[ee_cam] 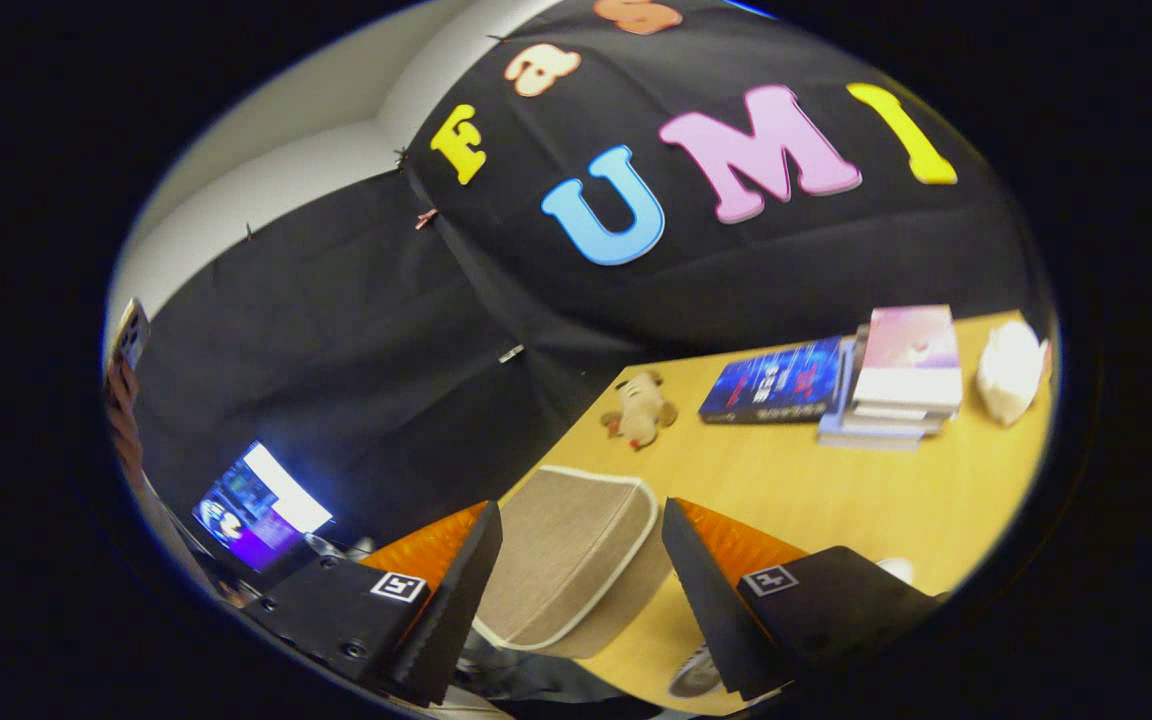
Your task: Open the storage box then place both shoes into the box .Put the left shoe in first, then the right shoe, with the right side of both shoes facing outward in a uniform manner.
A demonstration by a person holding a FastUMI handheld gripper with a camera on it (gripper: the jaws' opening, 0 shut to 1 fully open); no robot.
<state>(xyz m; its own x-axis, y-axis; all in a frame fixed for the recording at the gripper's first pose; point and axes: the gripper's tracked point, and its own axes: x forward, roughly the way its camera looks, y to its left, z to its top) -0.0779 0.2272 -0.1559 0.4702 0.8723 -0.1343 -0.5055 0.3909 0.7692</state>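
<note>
Gripper point(581, 575) held tilted, rolled to one side — fingers point(456, 600) spread wide apart, clamping nothing, no contact at either tip — both pointing forward and slightly upward.

the storage box point(576, 560) has its near end hidden below the gripper point(581, 560), whose fingers stand apart.

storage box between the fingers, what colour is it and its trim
Beige fabric storage box with white piping along its edges, seen in the gripper view between the open gripper fingers.
</note>
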